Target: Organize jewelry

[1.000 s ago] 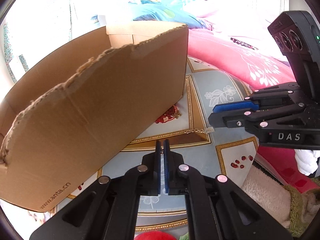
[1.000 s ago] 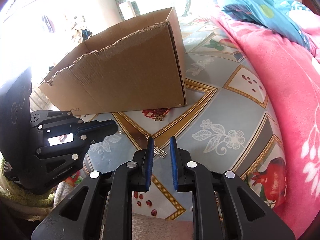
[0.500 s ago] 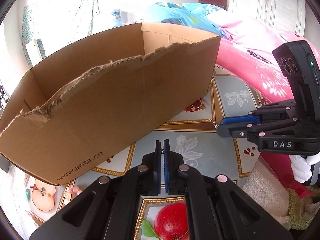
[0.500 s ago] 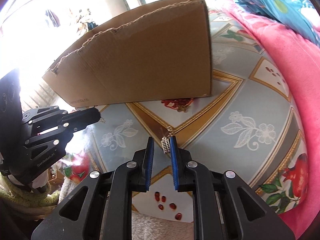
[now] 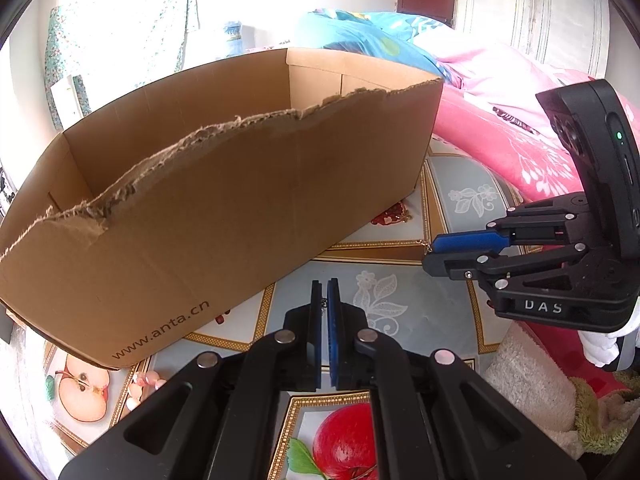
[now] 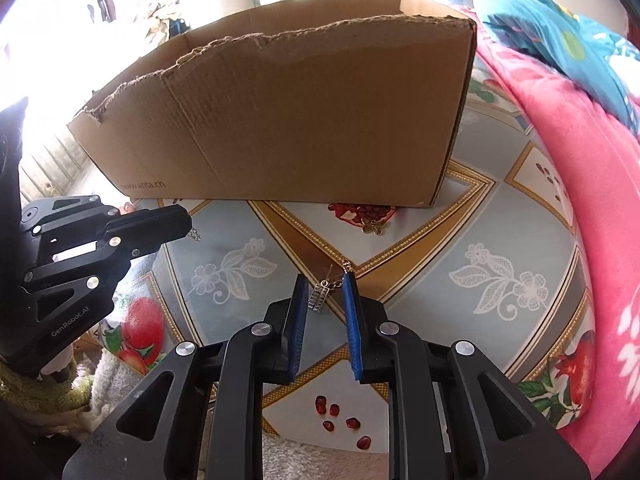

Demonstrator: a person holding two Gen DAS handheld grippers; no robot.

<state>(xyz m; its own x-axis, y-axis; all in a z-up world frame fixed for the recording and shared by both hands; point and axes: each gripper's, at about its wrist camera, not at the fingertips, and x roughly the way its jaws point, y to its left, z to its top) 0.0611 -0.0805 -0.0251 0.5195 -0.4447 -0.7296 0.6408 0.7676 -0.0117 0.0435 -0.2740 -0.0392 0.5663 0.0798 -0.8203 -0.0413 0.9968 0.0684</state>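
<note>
A torn-edged cardboard box marked www.anta.cn stands on the patterned tablecloth; it also shows in the right wrist view. My left gripper is shut on a small silver chain piece that hangs from its tips. My right gripper is open, its blue pads either side of a silver rectangular earring lying on the cloth. A gold flower pendant lies near the box's front right corner.
A pink blanket and a blue quilt lie to the right on the bed. A fuzzy towel sits at the table's near edge. The box takes up the far half of the table.
Both grippers pulled back and rose, so the box shows fuller. The right gripper centred on the silver earring and its jaws stand wider. The left stays shut.
</note>
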